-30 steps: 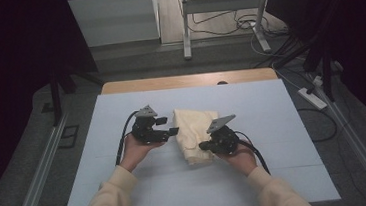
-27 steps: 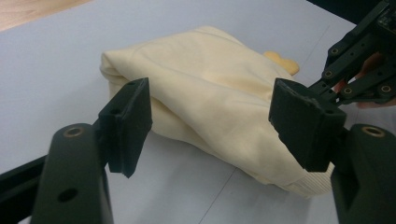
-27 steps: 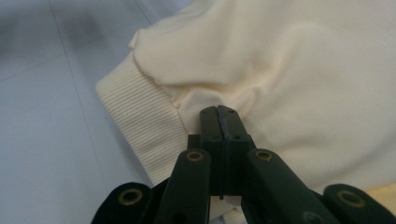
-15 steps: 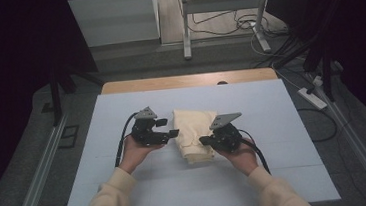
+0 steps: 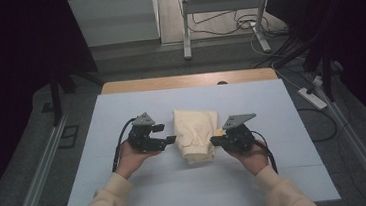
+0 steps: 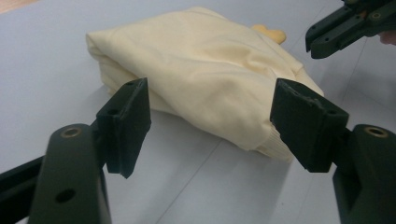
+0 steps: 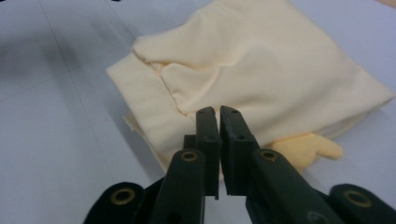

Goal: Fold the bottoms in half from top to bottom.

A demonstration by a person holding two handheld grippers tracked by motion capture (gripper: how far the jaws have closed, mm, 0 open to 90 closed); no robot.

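Between claws, folded garment [image 5: 196, 134] lengthwise front-to-back

Right tool [image 5: 216, 140] pulled back off folded cloth [image 5: 196, 134], jaws closed.

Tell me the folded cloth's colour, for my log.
Pale cream cloth, best in the left gripper view.

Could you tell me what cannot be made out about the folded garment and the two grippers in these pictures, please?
- Folded cream garment: its type; the folds hide its shape.
- Yellow piece under it: mostly covered by the garment.
- Right gripper: jaws nearly together at the garment's edge; whether they pinch fabric is unclear.
- Left gripper: its body is cut off by the bottom edge.
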